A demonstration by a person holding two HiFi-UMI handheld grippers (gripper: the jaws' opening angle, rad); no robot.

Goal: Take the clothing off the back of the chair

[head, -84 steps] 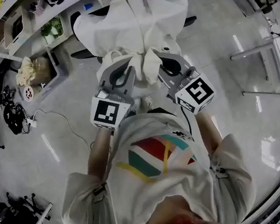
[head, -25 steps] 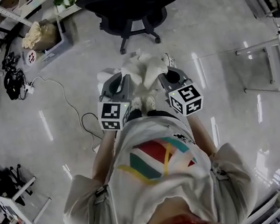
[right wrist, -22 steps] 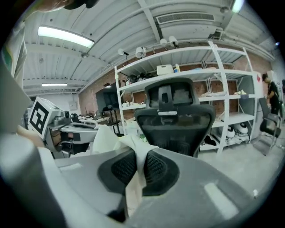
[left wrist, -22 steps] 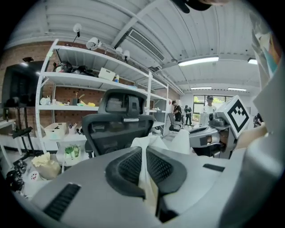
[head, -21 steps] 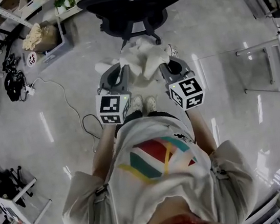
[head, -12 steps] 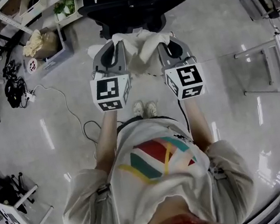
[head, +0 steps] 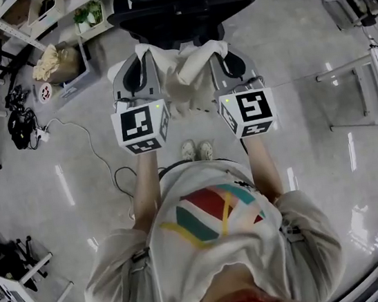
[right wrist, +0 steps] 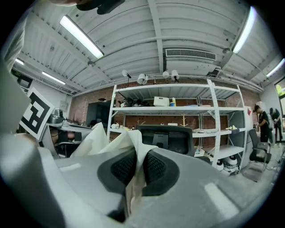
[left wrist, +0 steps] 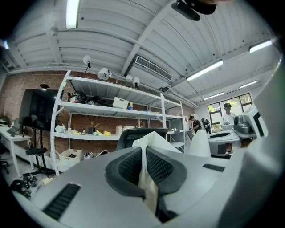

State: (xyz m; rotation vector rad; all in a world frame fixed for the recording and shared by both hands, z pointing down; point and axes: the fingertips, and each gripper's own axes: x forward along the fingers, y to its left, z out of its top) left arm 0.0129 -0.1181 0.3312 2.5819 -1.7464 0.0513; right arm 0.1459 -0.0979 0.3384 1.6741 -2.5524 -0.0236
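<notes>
Currently: left tongs [left wrist: 143,165] and right tongs [right wrist: 135,167] each clamped on the white garment [head: 180,78], held apart from the black office chair [head: 178,2].

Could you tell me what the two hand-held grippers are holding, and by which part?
The white garment: the left hand-held gripper and the right hand-held gripper are each shut on a bunched fold, one at each side.

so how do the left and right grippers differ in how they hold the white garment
The left gripper pinches a thin flat fold of the white garment; the right gripper clamps a thicker bunch that billows beside its jaws. The left's marker cube shows a different pattern from the right's. Both are shut on the garment, facing the black chair.
</notes>
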